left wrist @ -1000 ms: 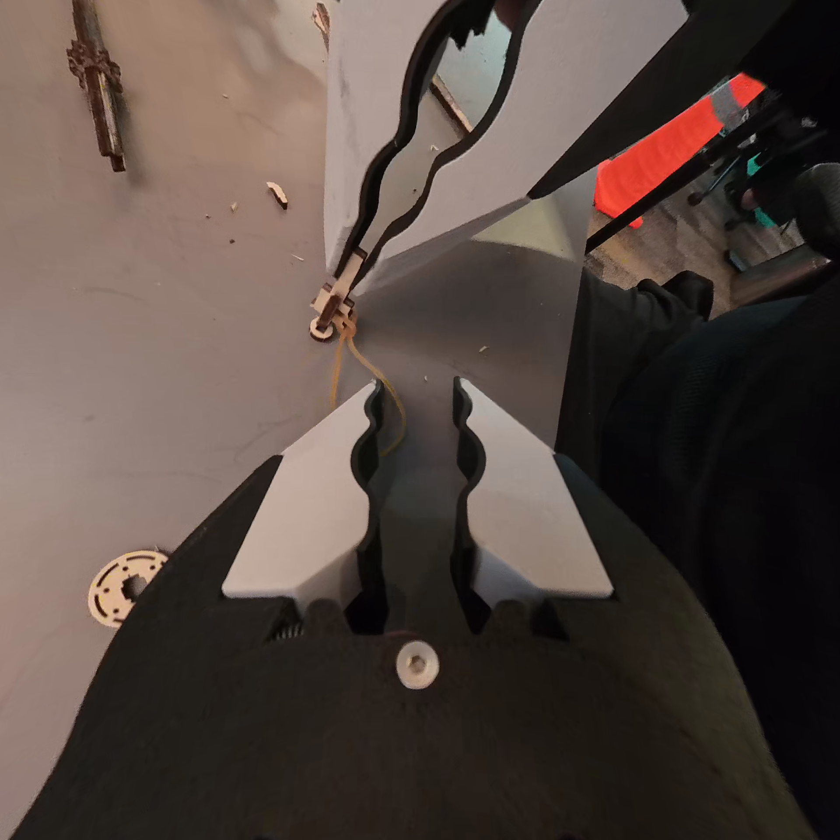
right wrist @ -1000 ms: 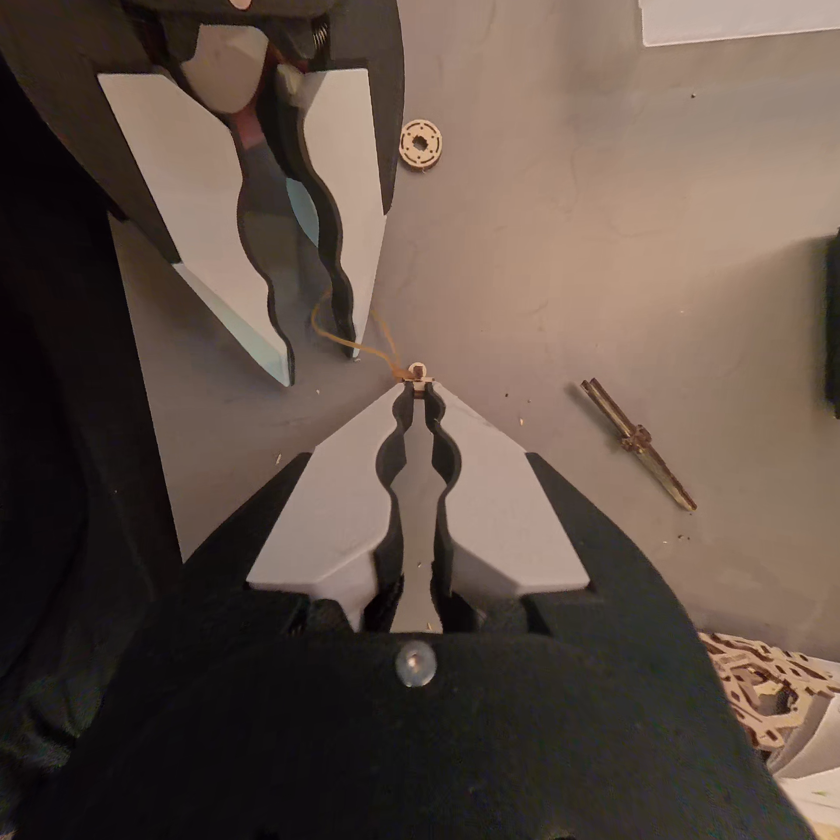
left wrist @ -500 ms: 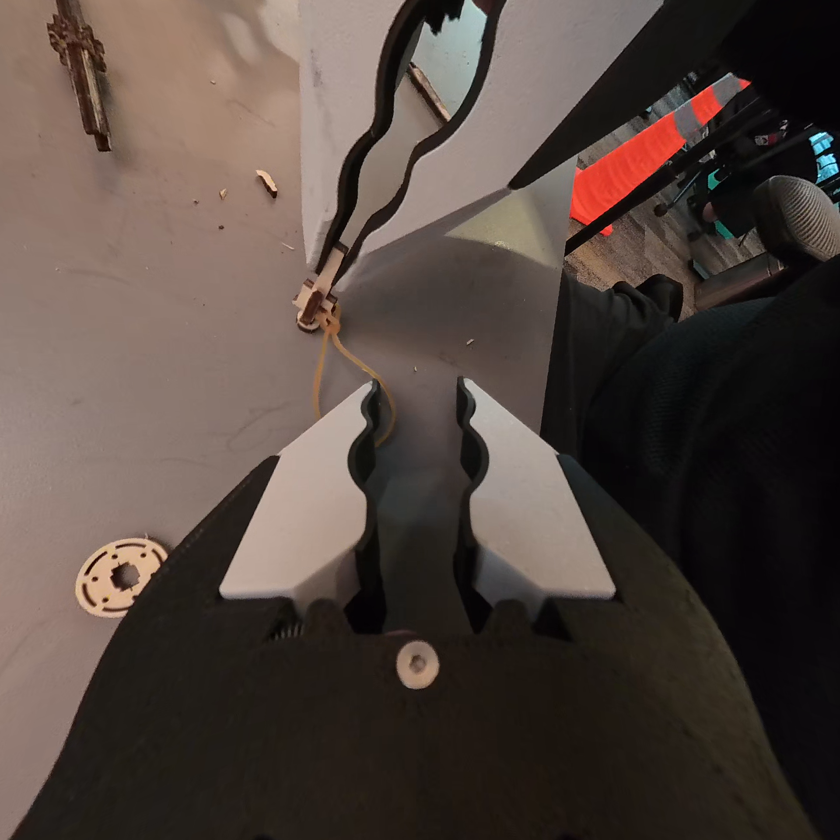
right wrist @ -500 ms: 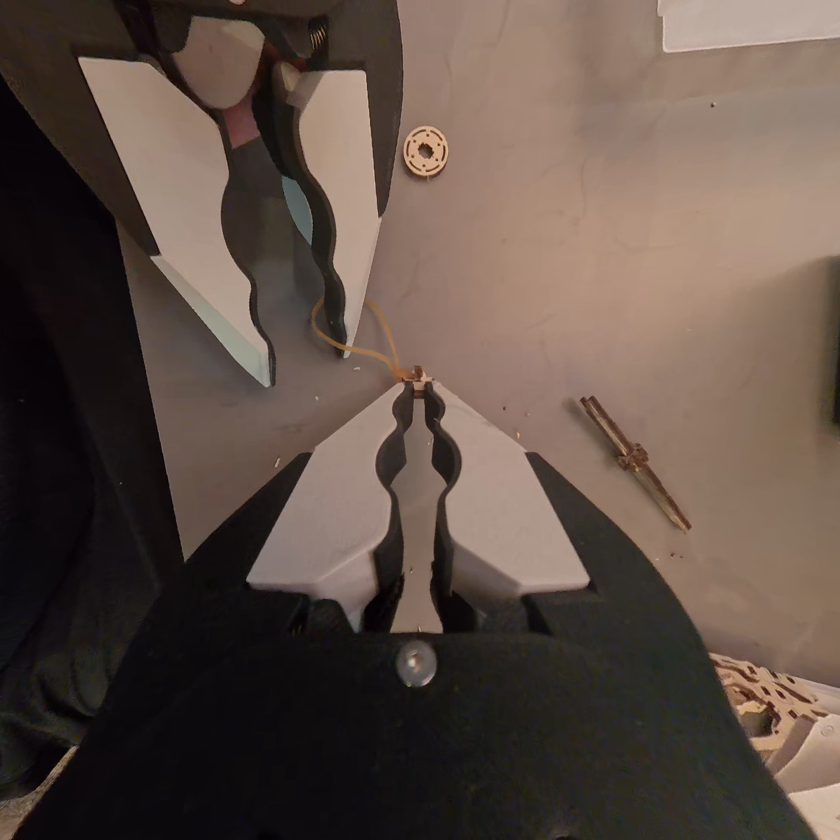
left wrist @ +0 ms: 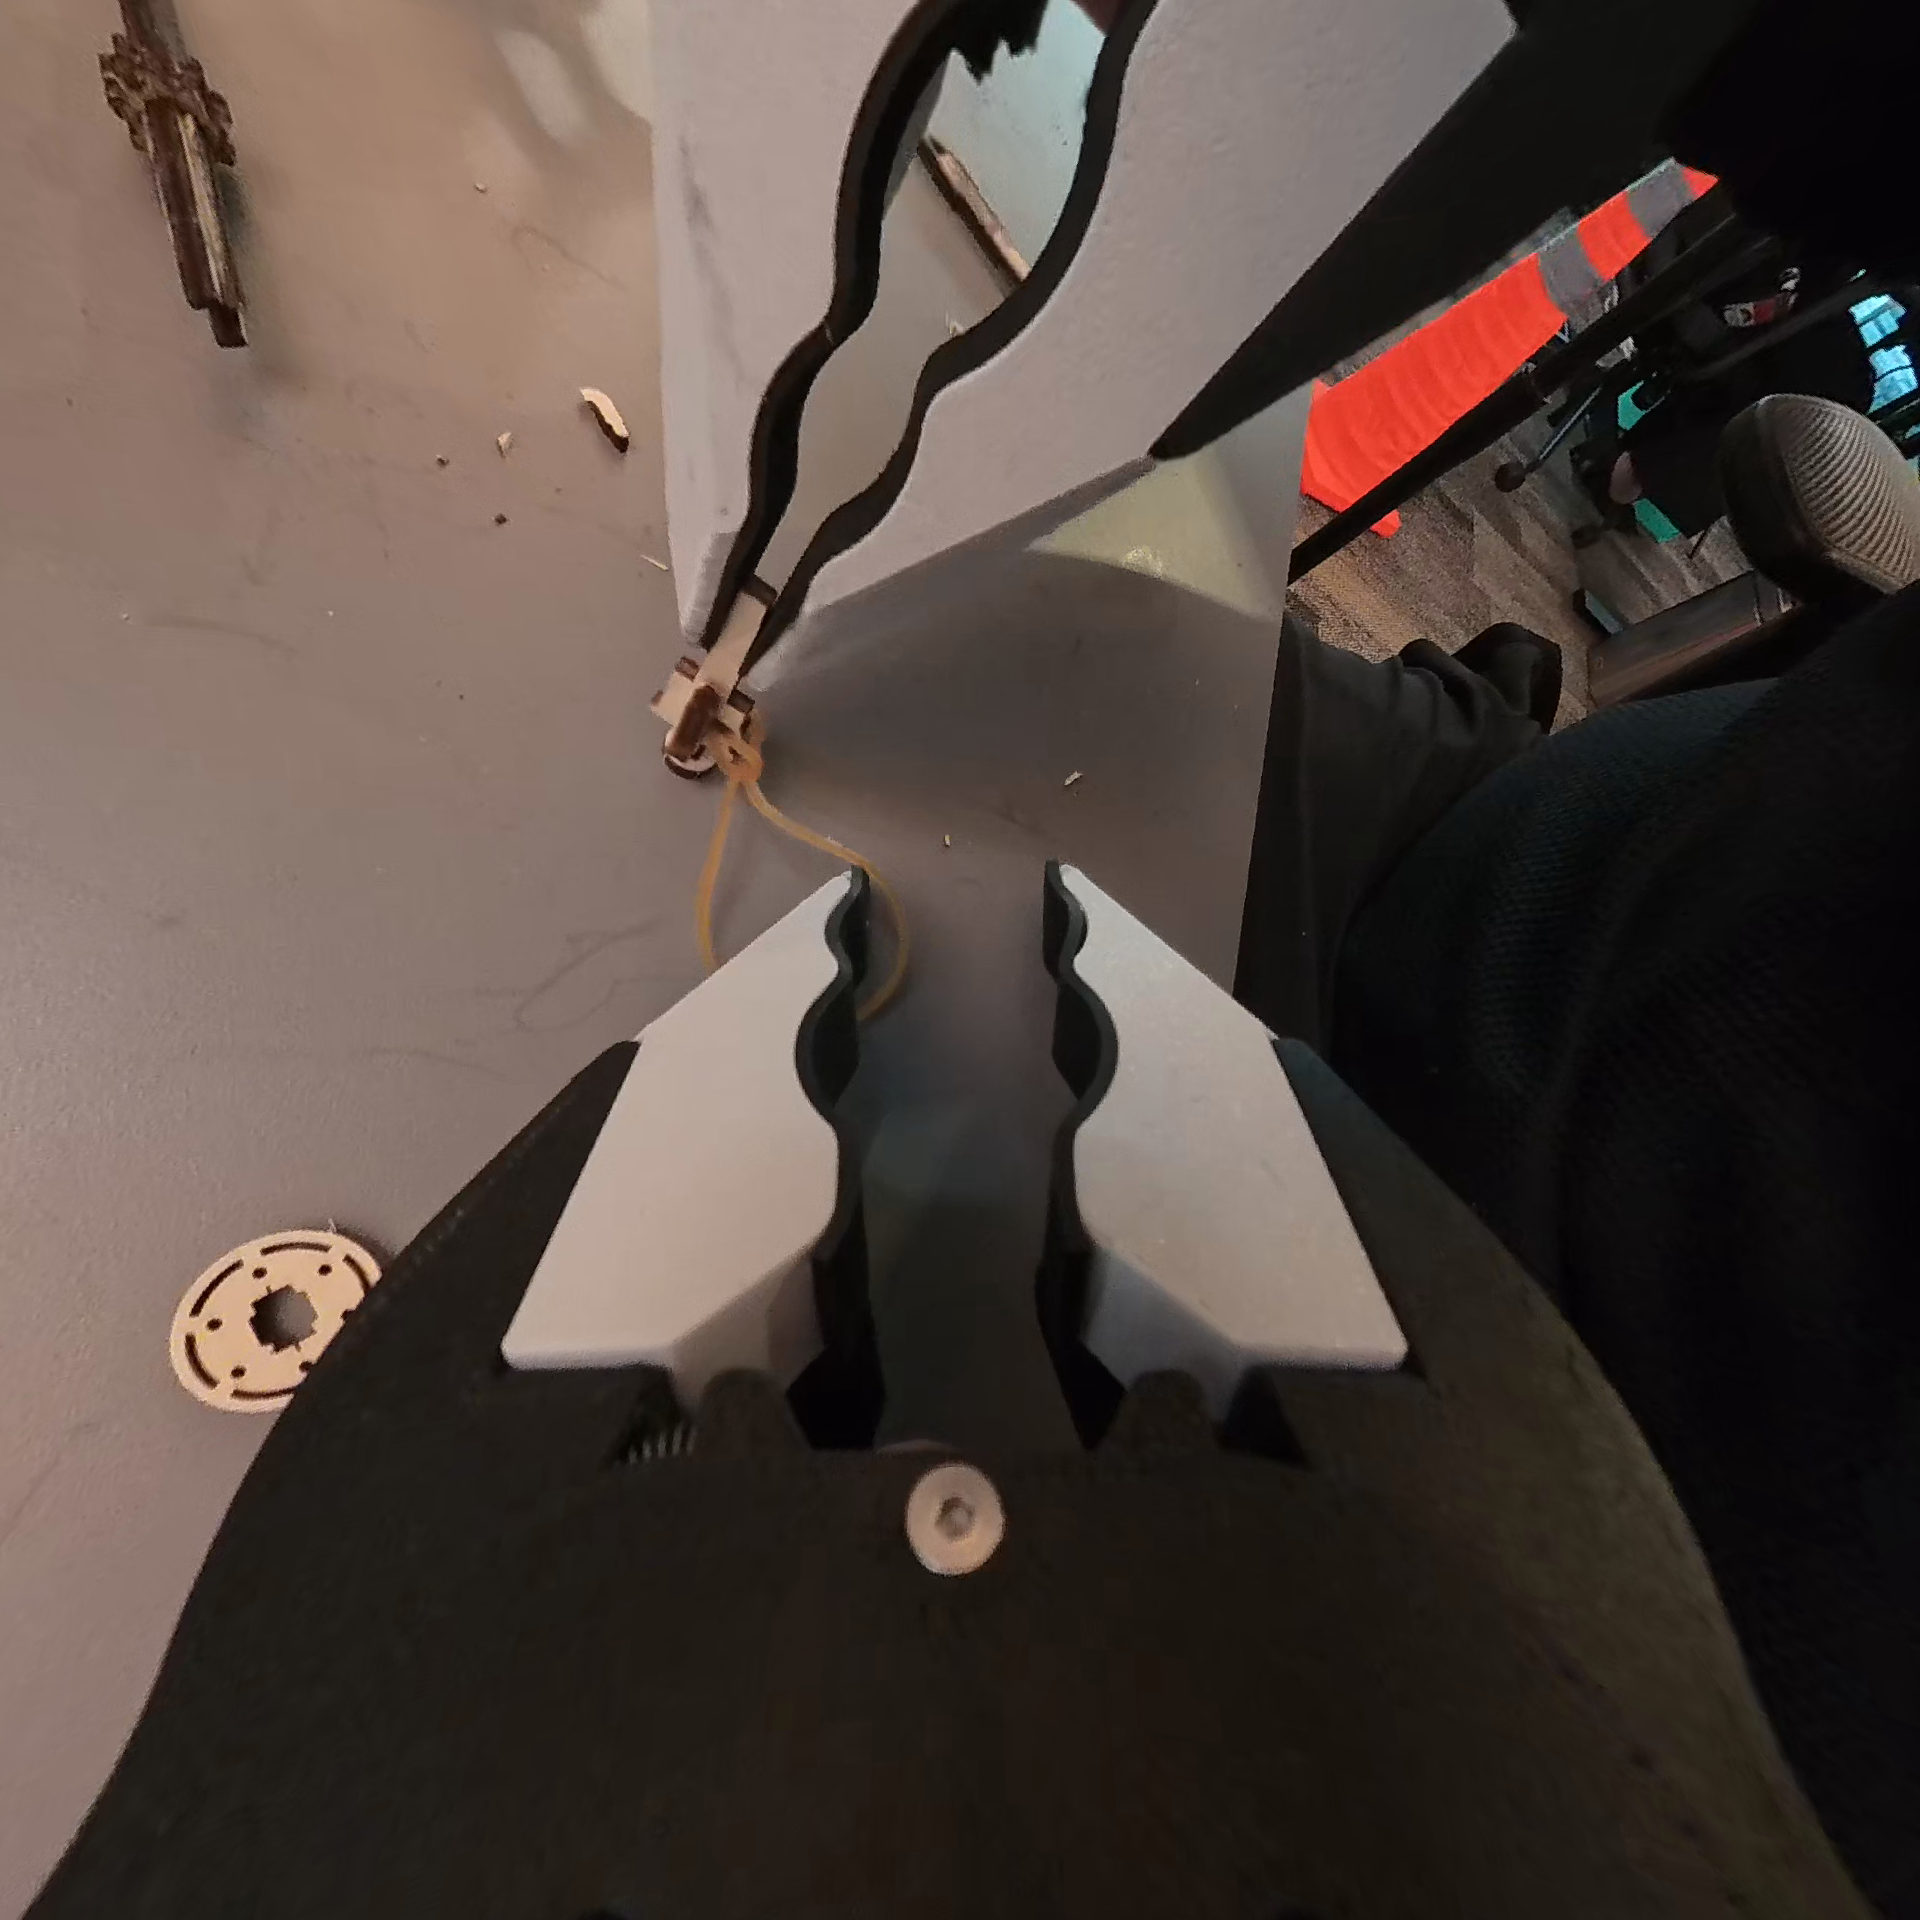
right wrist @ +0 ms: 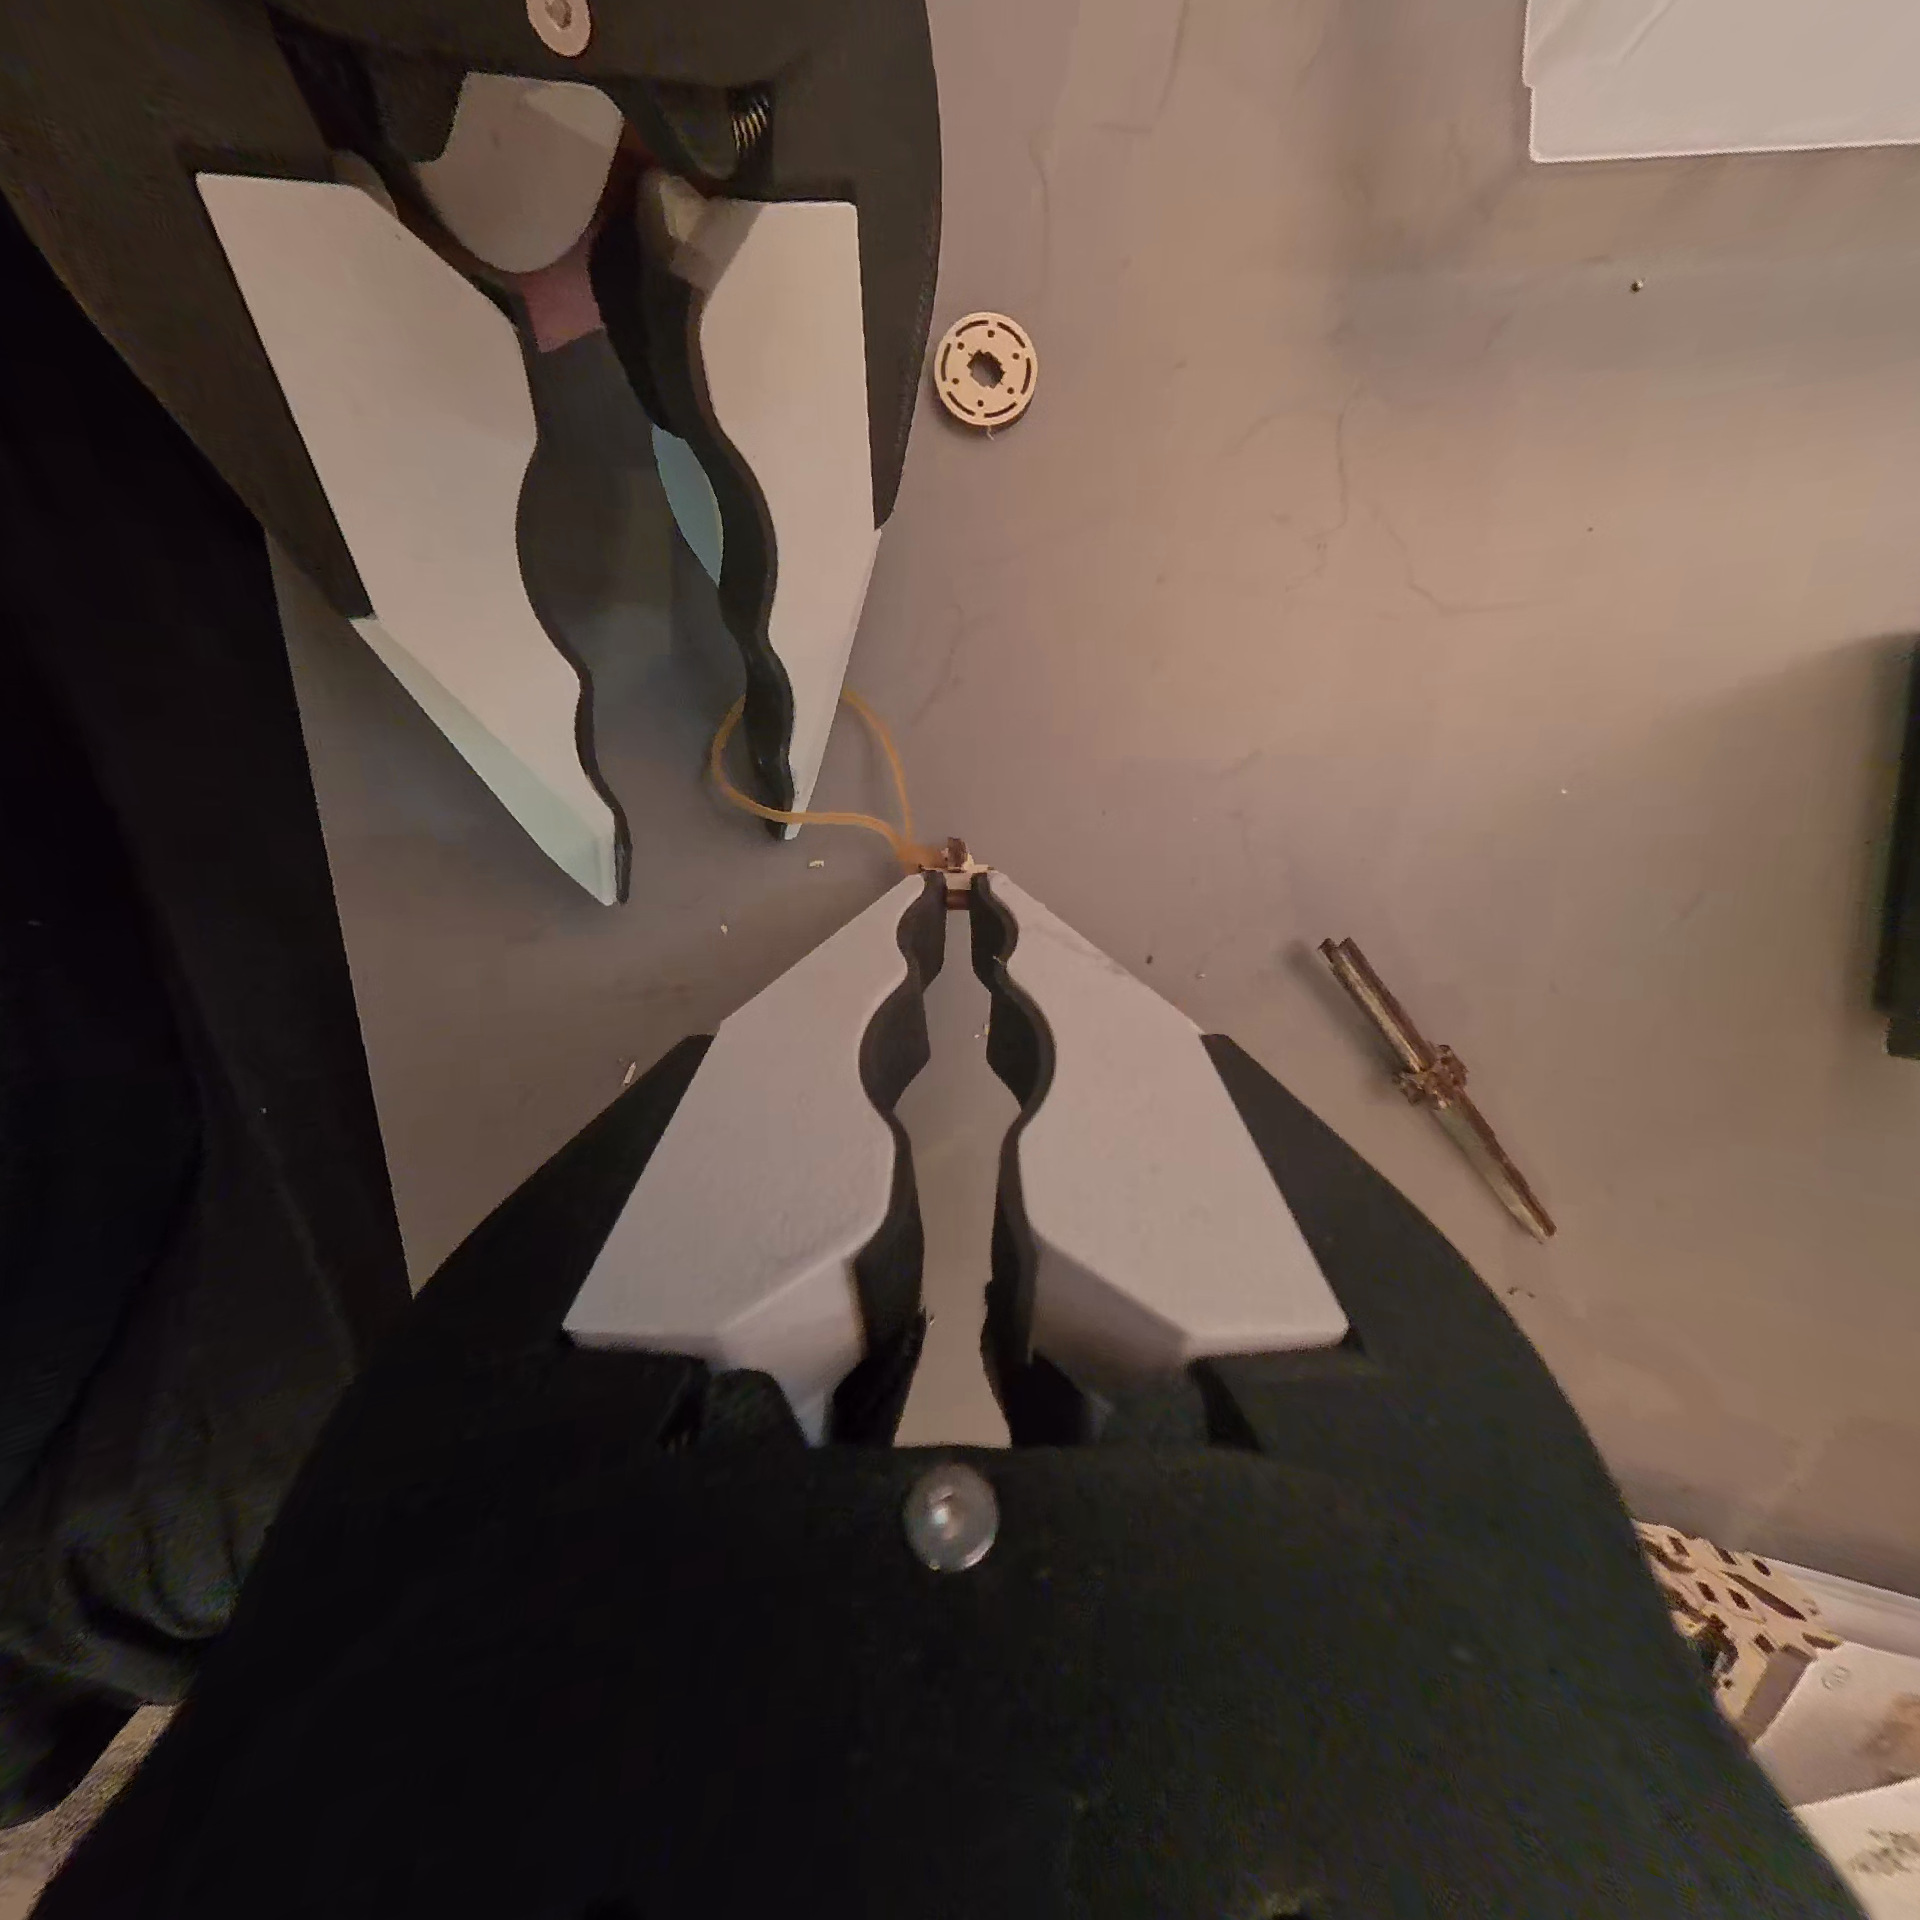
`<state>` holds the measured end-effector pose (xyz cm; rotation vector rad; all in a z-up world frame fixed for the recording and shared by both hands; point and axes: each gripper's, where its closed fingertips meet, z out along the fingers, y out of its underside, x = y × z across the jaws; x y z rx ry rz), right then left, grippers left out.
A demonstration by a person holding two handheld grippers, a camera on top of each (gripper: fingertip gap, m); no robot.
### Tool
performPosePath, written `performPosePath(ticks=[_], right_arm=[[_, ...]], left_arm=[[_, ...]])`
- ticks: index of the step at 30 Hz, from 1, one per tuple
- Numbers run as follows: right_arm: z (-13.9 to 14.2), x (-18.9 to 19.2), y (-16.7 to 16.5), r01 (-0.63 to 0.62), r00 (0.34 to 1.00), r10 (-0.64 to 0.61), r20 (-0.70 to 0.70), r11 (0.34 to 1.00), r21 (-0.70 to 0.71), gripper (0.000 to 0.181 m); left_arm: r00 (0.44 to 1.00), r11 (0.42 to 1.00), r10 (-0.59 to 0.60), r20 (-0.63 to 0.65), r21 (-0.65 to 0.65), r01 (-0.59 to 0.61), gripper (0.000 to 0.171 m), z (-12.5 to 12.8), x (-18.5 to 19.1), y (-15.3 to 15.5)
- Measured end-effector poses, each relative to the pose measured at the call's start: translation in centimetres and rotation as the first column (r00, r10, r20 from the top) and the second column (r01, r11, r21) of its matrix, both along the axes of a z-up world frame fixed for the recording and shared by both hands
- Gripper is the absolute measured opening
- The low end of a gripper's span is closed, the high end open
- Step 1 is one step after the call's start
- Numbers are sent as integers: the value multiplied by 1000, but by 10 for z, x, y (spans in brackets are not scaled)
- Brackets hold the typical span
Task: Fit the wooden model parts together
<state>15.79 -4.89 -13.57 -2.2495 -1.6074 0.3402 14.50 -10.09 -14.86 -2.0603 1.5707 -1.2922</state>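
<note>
The right hand-held gripper (right wrist: 951,888) is clamped on a small wooden part (right wrist: 953,873), pinching it at the very tips of its fingers with the part pressed down against the grey desk (right wrist: 1351,623). In the right wrist view this sits at mid-frame. A yellowish rubber band (right wrist: 831,821) is tied to the part and trails toward the upper left of the frame, where its loop lies around one fingertip of the left hand-held gripper (right wrist: 701,852).

In the left wrist view the left hand-held gripper (left wrist: 951,883) has its fingers apart and holds nothing. The band (left wrist: 727,883) runs from just beside its left-of-frame finger up to the small wooden part (left wrist: 707,717), which lies ahead and slightly left of centre. The loop's long axis runs roughly along the line between the two grippers, so the coming move likely turns on the left one, the nearer to the band's free end, catching and stretching it.

A round slotted wooden disc (left wrist: 272,1317) lies at lower left and a dark wooden axle piece (left wrist: 182,156) at upper left, both well apart from the grippers. At the lower right of the right wrist view lie laser-cut wooden sheets (right wrist: 1725,1621).

No brand or legible writing shows anywhere.
</note>
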Motion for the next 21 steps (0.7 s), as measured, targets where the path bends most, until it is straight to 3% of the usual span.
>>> performPosePath(ticks=[13, 21], right_arm=[[0, 0, 0, 32, 999, -33, -38, 999, -14, 2], [-1, -3, 0, -6, 1000, 6, 19, 1000, 16, 2]], left_arm=[[1000, 1000, -2, -3, 0, 2, 31, -1, 0, 0], [1000, 1000, 1, -7, 5, -1, 31, -2, 0, 0]])
